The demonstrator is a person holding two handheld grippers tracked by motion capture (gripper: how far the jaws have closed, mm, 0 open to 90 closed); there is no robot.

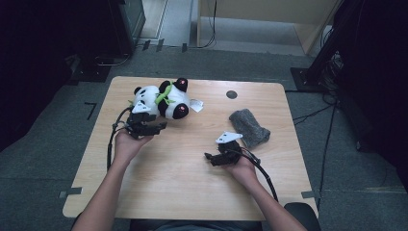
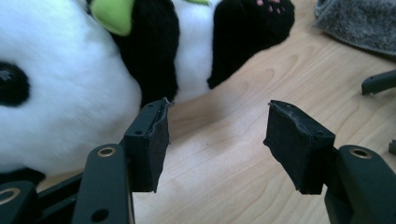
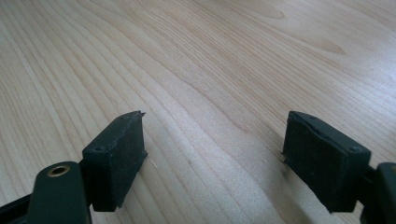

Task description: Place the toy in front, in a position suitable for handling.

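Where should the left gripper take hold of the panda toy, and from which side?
Probably the black arm of the panda toy, approached from the table's near edge. The toy lies on its side with that slim limb facing the open left gripper, narrower than the round white head beside it.

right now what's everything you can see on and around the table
panda plush toy: 1, black and white with a green scarf, far left of the table, lying down
tag: 1, white, just right of the panda
cloth: 1, grey, right half of the table
round mark: 1, dark, far edge of the table
table: 1, light wood, on grey floor
left gripper: 1, black, beside the panda, jaws apart, nothing between them
right gripper: 1, black, near the cloth, jaws open over bare wood
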